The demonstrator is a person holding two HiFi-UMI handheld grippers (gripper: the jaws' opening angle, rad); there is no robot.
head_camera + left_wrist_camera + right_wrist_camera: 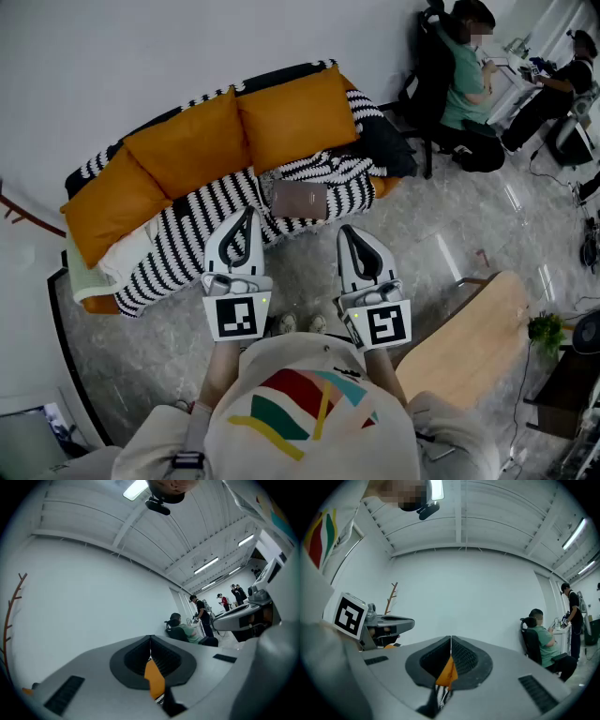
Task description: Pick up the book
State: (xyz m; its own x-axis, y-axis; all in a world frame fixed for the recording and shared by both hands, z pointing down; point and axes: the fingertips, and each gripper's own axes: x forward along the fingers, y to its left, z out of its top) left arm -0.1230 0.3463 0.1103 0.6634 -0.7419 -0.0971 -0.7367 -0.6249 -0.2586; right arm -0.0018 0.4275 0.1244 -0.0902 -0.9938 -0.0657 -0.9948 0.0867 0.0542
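Book [298, 200] flat on sofa [187, 155], near front edge. Left gripper [247, 213] and right gripper [348, 231] before sofa, both clenched, empty.

White wall [141, 56], grey stone floor [469, 216] — a sofa [286, 73] with orange cushions [187, 141], striped throw [216, 211].

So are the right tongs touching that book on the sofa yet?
Apart. The head view shows a clear gap between the right tongs and the book, which lies on the striped blanket.
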